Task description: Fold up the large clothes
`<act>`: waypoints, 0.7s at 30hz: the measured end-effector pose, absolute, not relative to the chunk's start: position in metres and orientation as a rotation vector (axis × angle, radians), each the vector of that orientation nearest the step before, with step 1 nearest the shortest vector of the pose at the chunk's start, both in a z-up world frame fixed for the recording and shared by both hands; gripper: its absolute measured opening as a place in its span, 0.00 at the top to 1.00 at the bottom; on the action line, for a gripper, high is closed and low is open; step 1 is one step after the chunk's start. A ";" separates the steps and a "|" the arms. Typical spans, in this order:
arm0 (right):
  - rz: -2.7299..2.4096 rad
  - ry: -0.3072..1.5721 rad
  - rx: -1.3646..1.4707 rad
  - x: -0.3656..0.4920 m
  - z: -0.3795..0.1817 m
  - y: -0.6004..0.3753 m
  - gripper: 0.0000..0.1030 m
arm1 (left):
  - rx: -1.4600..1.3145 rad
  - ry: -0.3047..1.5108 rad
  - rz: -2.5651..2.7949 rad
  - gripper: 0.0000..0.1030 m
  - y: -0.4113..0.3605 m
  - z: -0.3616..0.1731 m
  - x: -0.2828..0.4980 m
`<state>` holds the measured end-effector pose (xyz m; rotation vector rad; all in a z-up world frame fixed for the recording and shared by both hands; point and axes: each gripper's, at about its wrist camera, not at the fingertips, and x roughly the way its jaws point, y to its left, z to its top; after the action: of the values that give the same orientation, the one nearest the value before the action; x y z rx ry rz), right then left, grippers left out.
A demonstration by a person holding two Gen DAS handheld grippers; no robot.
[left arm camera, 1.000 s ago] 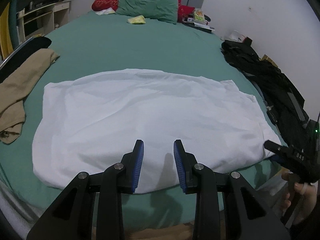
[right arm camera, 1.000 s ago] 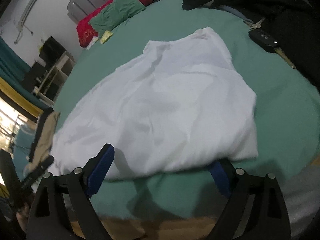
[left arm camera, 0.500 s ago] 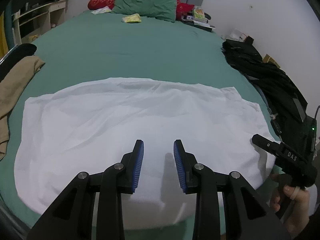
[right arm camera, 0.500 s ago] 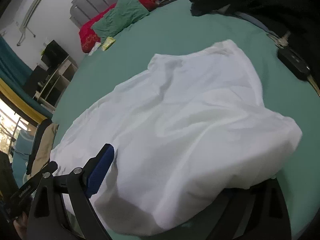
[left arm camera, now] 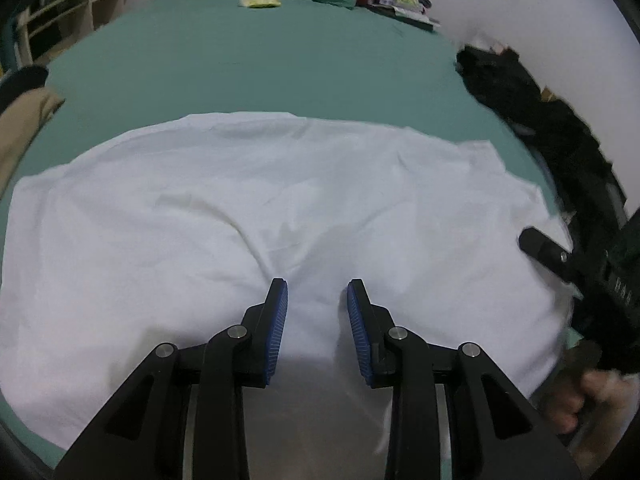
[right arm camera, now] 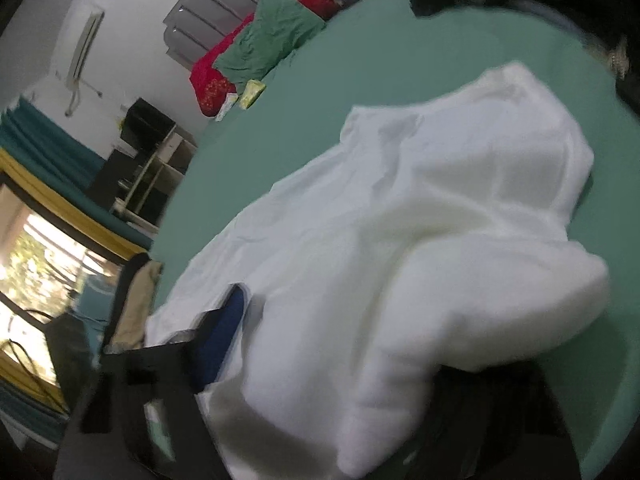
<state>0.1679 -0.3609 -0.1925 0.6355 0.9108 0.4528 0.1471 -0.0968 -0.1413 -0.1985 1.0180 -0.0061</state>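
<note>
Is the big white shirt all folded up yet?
Not yet. The white shirt lies mostly spread on the green bed; only its right end is lifted and bunched.

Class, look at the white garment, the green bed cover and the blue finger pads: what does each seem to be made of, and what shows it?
White garment: soft matte woven or knit cloth, probably cotton; it creases and drapes. Green bed cover: matte fabric, stretched smooth. Blue finger pads on the left hand-held gripper: ribbed, likely rubber or plastic.

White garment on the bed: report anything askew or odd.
The white garment lies mostly flat, but its right end is bunched and lifted over the right tongs. The left tongs sit open above wrinkled cloth.
</note>
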 end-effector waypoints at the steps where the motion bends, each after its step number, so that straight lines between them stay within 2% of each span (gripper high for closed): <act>1: 0.472 0.916 0.660 0.168 -0.196 -0.360 0.54 | -0.162 1.008 -0.002 0.68 -0.101 -0.143 0.146; 5: 0.490 0.897 0.643 0.166 -0.191 -0.354 0.64 | -0.136 0.998 0.005 0.68 -0.105 -0.146 0.146; 8: 0.504 0.862 0.608 0.164 -0.175 -0.346 0.68 | -0.123 0.999 0.008 0.68 -0.106 -0.146 0.146; 14: 0.527 0.798 0.409 0.153 -0.126 -0.306 0.70 | -0.113 0.995 -0.005 0.68 -0.107 -0.144 0.148; 21: 0.532 0.774 0.194 0.145 -0.084 -0.247 0.70 | -0.287 0.983 -0.122 0.68 -0.064 -0.114 0.140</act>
<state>0.1448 -0.2470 -0.0845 0.1937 0.7742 0.5320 0.1398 -0.0641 -0.1136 -0.2871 0.9828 -0.1225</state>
